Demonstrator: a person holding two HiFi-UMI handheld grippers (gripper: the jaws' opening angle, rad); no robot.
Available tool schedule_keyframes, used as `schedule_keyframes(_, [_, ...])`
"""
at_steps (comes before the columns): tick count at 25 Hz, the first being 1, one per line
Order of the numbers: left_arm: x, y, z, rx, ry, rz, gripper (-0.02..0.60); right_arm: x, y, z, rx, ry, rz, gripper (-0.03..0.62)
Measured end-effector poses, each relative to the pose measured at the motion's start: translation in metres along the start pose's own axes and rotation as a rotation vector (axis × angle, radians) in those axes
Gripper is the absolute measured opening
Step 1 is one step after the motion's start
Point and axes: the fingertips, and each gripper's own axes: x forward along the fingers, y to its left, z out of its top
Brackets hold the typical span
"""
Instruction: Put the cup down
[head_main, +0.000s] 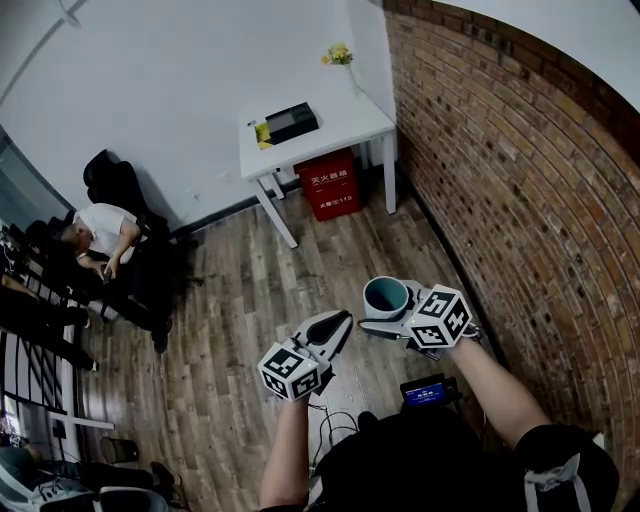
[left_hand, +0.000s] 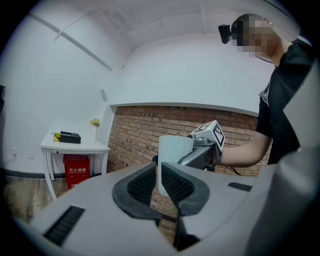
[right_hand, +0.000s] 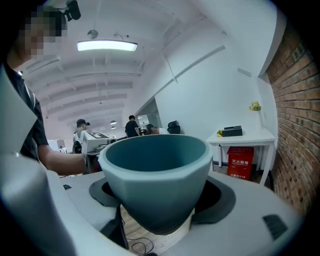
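Note:
A teal cup sits upright between the jaws of my right gripper, well above the wooden floor. The jaws are shut on the cup, pressing its sides below the rim, and its inside looks empty. My left gripper hangs just left of it with the jaws shut and nothing between them. In the left gripper view the closed pads point at the cup and the right gripper holding it.
A white table stands against the far wall with a black box and a small flower vase on it, and a red box below. A brick wall runs along the right. A person sits at left. Cables lie underfoot.

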Motion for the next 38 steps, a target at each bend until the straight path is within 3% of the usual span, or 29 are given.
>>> schedule_keyframes(38, [0.0093, -0.0042, -0.0076, -0.003, 0.026, -0.009, 0.023, -0.0060, -0.0062, -0.0080, 0.050, 0.003, 0.004, 0.385])
